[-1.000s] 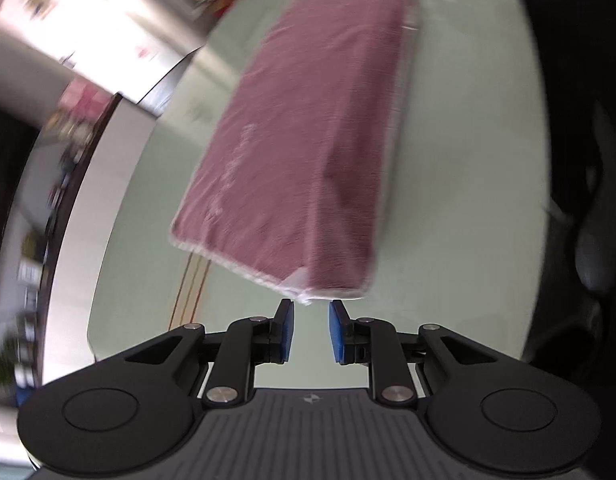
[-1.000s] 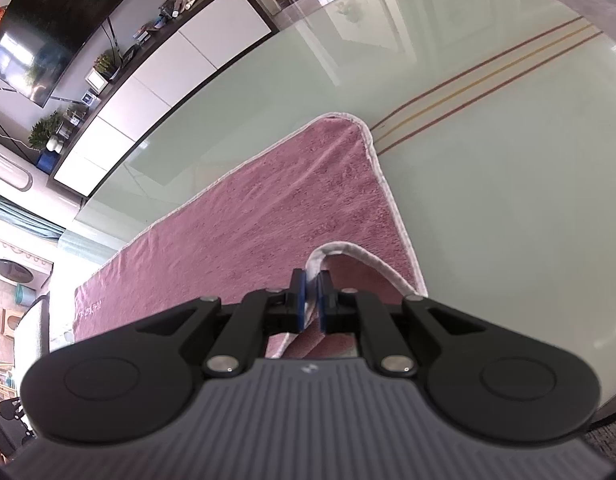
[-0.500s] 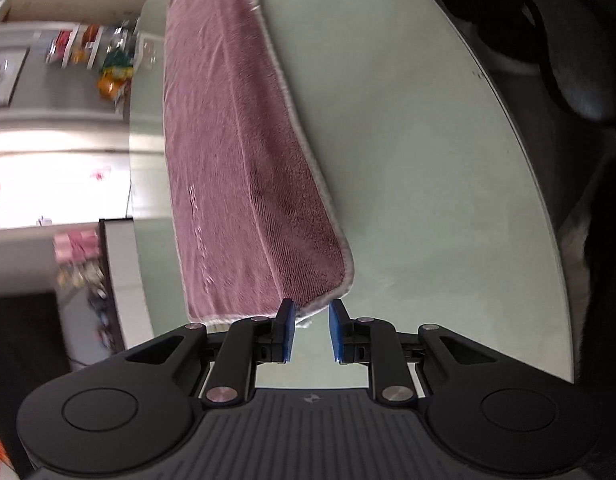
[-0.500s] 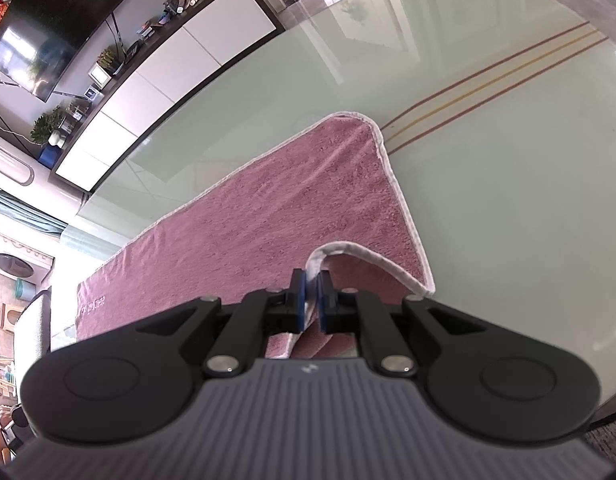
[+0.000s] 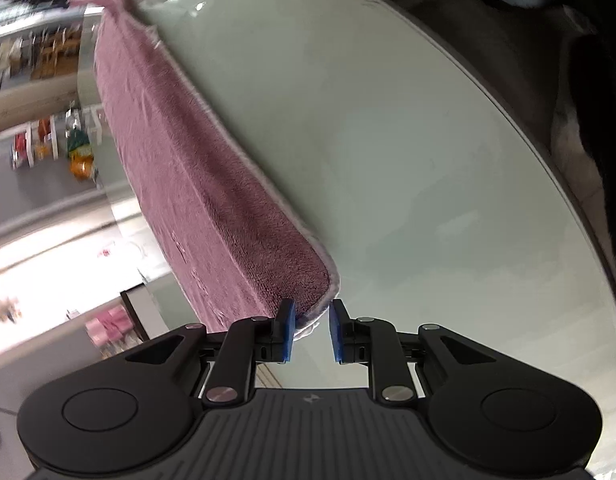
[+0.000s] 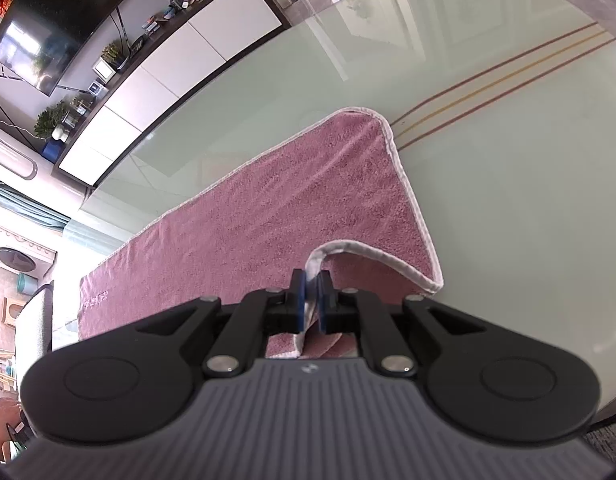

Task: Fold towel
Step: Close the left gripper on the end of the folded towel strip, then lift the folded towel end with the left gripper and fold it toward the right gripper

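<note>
My right hand-held gripper (image 6: 312,298) was pinched shut on the towel's (image 6: 244,224) pale hem at a lifted near corner. My left hand-held gripper (image 5: 311,330) stood partly spread, the opposite corner just entering its gap, apparently ungripped. The pink towel lay flat on the glass bench (image 6: 508,184), its long axis running from one gripper to the other.

Bright daylight, fisheye-bent edges, blurred blown-out left-wrist background.
</note>
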Demonstrator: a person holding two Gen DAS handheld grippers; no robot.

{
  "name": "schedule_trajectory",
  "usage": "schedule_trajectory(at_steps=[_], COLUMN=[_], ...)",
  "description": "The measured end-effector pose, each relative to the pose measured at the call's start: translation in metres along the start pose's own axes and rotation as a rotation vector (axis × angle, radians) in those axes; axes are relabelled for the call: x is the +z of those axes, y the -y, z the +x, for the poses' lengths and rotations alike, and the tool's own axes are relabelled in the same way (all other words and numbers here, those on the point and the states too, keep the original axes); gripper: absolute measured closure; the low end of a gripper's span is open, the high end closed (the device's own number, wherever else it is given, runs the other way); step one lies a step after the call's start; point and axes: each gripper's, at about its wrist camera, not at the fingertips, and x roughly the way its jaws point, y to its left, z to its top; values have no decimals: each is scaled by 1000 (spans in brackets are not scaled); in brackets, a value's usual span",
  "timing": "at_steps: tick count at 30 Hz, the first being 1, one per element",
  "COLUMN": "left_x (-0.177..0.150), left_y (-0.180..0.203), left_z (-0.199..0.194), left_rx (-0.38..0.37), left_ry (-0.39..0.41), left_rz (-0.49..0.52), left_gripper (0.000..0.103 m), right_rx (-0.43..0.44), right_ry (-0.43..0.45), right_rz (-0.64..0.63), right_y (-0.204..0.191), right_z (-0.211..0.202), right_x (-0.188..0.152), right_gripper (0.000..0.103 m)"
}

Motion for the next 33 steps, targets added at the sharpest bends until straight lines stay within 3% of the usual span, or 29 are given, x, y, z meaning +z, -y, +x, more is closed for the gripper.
schedule_trajectory(at_steps=[12,17,20,26,33], left_x=[-1,-4,-6,-12,-35], left_y=[-11,-13,-19,-40,-77], left_z=[1,-4,-4,-5,-16], left_rx=[6,10,7,-5,-114], left_ry=[-26,-9,4,22,81], left_rz=[-39,-80,-133,-310,-747], left_gripper=[85,98,100,101,102], right_rx=[-6,-6,-6,-8,3], right_ry=[0,-1,-1,-3,14], right_rz=[2,1,1,-1,17], right_y=[1,1,1,0,2], right_z=[-2,-2,-2,-2,-4], right_x=[-1,-2,-1,-2,1], right_gripper=[97,97,97,97,97])
